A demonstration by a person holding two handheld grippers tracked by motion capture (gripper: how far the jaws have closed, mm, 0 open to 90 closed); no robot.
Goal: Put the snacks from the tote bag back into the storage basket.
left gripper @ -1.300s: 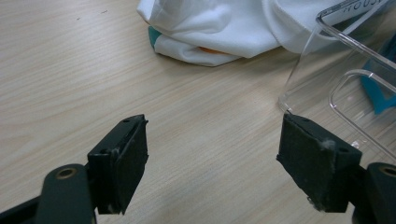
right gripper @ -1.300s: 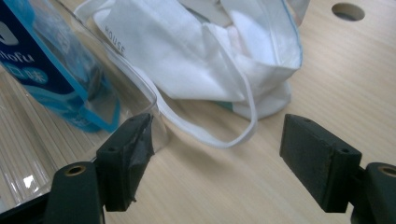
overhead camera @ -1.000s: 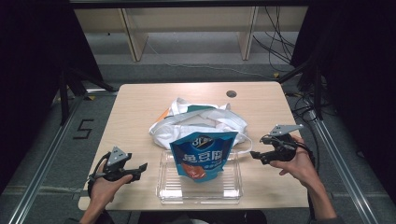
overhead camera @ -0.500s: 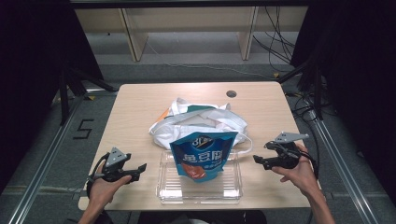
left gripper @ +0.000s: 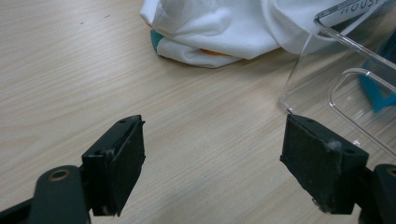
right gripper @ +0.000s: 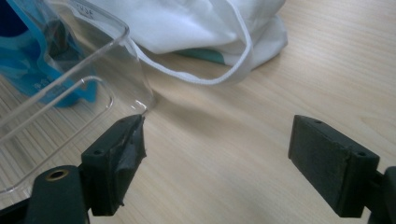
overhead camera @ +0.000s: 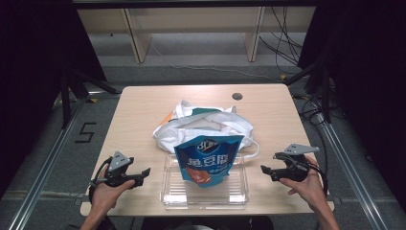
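Both hand-held grippers, left (overhead camera: pixel 143 173) and right (overhead camera: pixel 265 170), are open and empty, the right's jaws having just widened. Snack bag (overhead camera: pixel 208 159) between them is light and crinkly. Pinch its top seam.

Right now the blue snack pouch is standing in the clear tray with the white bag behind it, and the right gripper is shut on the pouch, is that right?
Not quite. The right gripper is open and holds nothing, off to the tray's side; the right gripper view shows bare table between its jaws. The blue snack pouch does stand in the clear tray, with the white bag behind it.

Black two-fingered grippers (overhead camera: pixel 144 172) (overhead camera: pixel 264 169), grey three-cornered top plates, trailing black cables.
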